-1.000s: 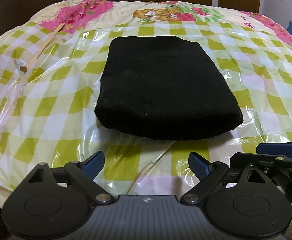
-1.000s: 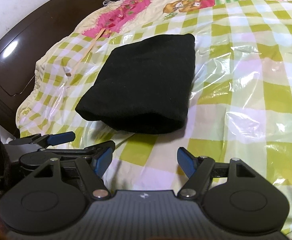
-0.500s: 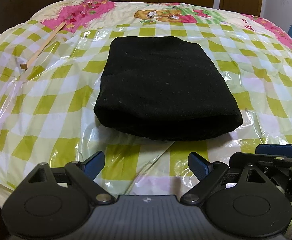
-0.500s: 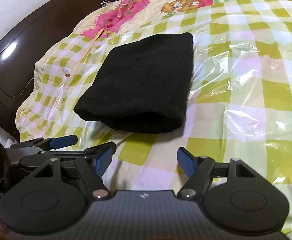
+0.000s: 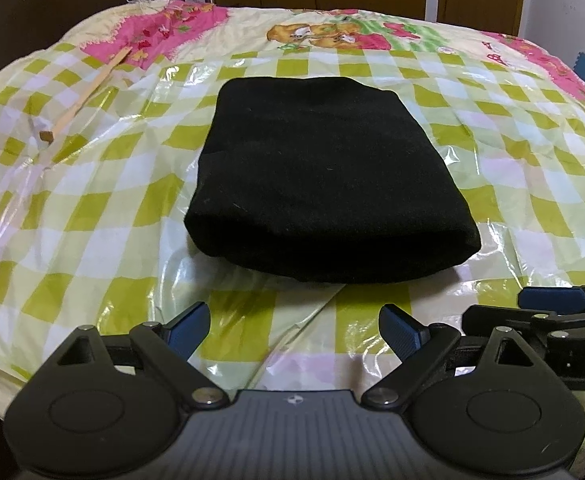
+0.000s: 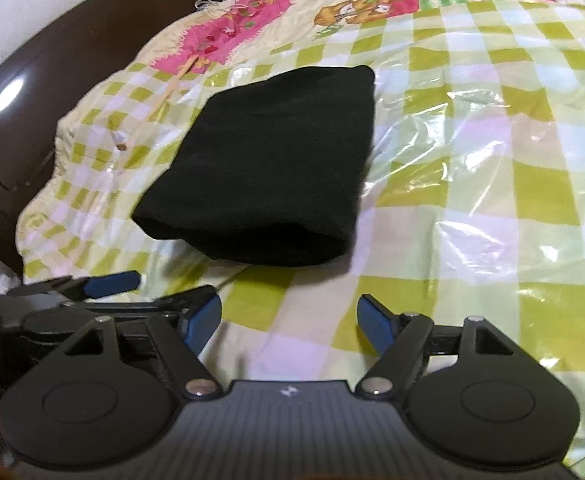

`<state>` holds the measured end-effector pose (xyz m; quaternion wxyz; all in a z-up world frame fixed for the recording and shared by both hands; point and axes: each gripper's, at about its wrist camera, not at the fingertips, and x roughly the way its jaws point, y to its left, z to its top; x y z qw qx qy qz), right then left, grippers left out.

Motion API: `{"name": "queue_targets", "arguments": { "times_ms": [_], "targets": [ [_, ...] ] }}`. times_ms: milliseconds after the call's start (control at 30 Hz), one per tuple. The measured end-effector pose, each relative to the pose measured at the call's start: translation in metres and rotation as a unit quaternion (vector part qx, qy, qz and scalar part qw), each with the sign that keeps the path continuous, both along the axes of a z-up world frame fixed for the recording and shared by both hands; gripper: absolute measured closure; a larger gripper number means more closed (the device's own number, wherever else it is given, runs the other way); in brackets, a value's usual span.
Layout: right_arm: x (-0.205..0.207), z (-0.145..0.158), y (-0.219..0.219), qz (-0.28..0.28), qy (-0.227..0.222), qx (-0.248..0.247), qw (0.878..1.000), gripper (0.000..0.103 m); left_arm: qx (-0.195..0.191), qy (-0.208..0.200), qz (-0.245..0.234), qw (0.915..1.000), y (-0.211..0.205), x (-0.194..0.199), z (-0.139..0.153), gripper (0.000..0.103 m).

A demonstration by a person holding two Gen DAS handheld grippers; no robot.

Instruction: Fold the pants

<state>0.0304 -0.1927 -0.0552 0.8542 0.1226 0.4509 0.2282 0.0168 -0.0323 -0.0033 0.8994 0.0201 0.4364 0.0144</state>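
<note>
The black pants point(image 5: 324, 184) are seen folded into a thick rectangular bundle, laid on the clear plastic sheet point(image 5: 504, 248) over the green-checked bedspread point(image 5: 92, 208). The left gripper point(image 5: 294, 324) and right gripper point(image 6: 288, 320) are held side by side near the bundle's near edge, jaws spread wide, nothing gripped. A wooden stick point(image 5: 88, 92) is seen far left.

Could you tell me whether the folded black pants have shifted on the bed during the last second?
No. The folded black pants keep the same place against the wooden stick and the checked plastic sheet beneath them.
</note>
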Motion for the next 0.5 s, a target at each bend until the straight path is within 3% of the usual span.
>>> {"name": "queue_targets", "arguments": {
  "times_ms": [233,500],
  "targets": [
    [0.004,-0.008,-0.007,-0.017,-0.011,-0.04,0.999,0.027,-0.005,-0.002,-0.009,0.9999,-0.004,-0.002,0.002,0.001],
    [0.006,-0.012,-0.01,-0.016,-0.01,-0.045,0.999,0.027,-0.004,-0.004,-0.012,0.9999,-0.006,-0.003,0.004,0.002]
  ]
}}
